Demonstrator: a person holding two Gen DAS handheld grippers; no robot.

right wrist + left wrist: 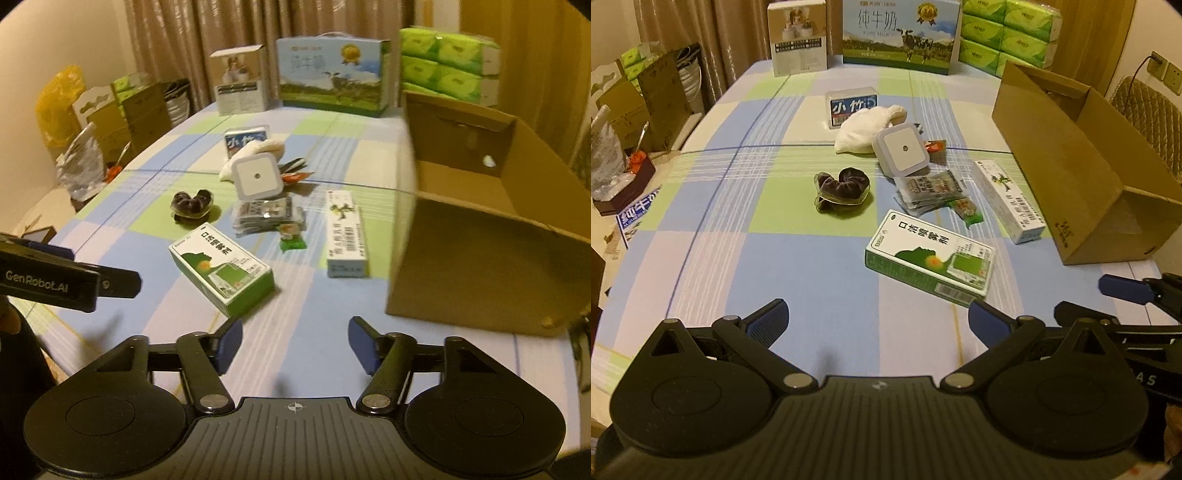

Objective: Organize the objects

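Small items lie scattered on a checked tablecloth: a green and white medicine box (pixel 929 258) (pixel 221 269), a long white box (pixel 1008 201) (pixel 345 234), a dark scrunchie (pixel 842 188) (pixel 192 205), a square white night light (pixel 903 149) (pixel 256 177), flat sachets (pixel 929 190) (pixel 266 216), a green candy (pixel 967 212) (pixel 291 238), a white cloth pouch (pixel 868 127) and a blue-labelled clear box (pixel 851 107) (pixel 243 140). An open cardboard box (pixel 1082 162) (pixel 491 229) stands at the right. My left gripper (pixel 877 319) is open and empty near the medicine box. My right gripper (pixel 295 343) is open and empty too.
At the table's far edge stand a milk carton (pixel 901 33), a white product box (pixel 798 37) and stacked green tissue packs (pixel 1008 33). Cardboard boxes (pixel 661 99) and a plastic bag (pixel 605 158) crowd the left side. The other gripper (pixel 1137 291) pokes in at the right of the left wrist view.
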